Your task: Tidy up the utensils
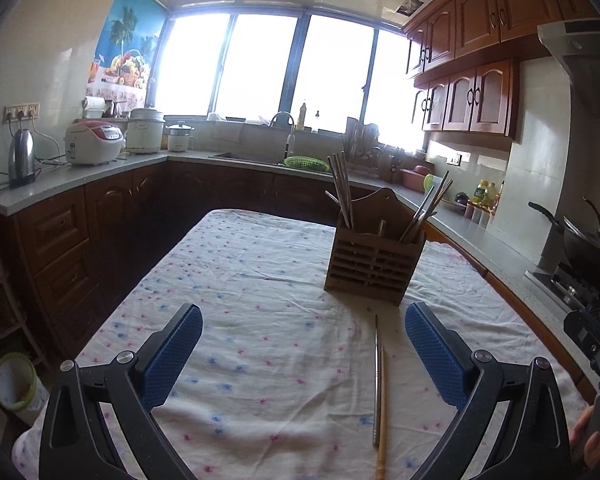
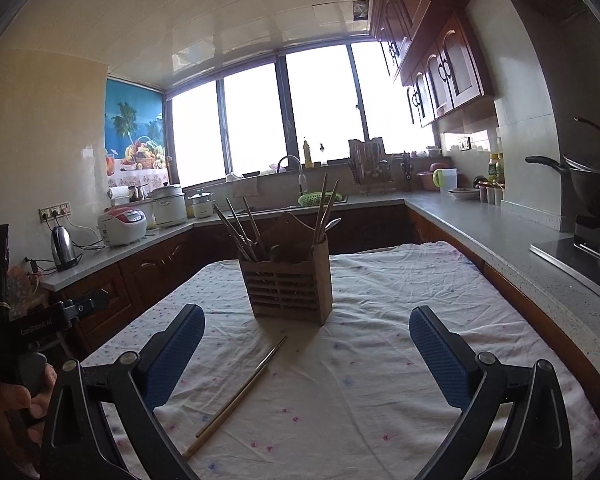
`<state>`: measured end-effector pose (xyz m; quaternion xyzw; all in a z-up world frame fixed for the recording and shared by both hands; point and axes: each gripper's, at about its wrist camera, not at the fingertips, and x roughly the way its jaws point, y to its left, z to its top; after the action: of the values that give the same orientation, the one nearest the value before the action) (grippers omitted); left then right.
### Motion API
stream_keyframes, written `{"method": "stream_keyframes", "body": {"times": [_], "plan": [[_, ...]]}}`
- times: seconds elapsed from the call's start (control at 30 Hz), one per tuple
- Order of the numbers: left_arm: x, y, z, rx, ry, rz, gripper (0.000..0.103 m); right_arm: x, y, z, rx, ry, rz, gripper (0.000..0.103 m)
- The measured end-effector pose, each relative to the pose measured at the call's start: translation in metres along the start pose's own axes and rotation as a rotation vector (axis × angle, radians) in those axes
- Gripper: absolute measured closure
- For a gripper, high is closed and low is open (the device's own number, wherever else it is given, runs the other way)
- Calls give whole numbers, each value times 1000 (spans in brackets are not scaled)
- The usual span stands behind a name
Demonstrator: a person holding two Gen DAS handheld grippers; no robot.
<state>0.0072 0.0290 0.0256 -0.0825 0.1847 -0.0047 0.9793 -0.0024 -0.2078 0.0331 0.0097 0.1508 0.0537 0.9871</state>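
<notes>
Two loose chopsticks point(image 1: 380, 396), one metal, one wooden, lie touching on the flowery cloth point(image 1: 260, 280), near the slatted wooden holder point(image 1: 374, 258). Both grippers, left point(image 1: 303, 354) and right point(image 2: 306, 356), gape wide, holding nothing. Kitchen counter point(image 2: 480, 220) behind.

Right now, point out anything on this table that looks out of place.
Two chopsticks, one metal chopstick and one wooden chopstick, lie loose on the tablecloth in front of the wooden holder, while the other utensils stand upright inside it. Both tools, left and right, are open and empty.
</notes>
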Motion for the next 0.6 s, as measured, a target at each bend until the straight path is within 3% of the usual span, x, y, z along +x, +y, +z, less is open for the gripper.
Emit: {"method": "stream_keyframes", "body": {"times": [0.17,0.33,0.6], "plan": [[-11,-13,-25,85,-17,73,1,-9,0,-16,-10,-17,-17,0],[-8,-18,-36,98,17,83,1,-16,-4,-29,-7,-11,-33,0],[-12,-22,-37,124,6,118,1,-21,-3,-39,-20,7,-48,0]]}}
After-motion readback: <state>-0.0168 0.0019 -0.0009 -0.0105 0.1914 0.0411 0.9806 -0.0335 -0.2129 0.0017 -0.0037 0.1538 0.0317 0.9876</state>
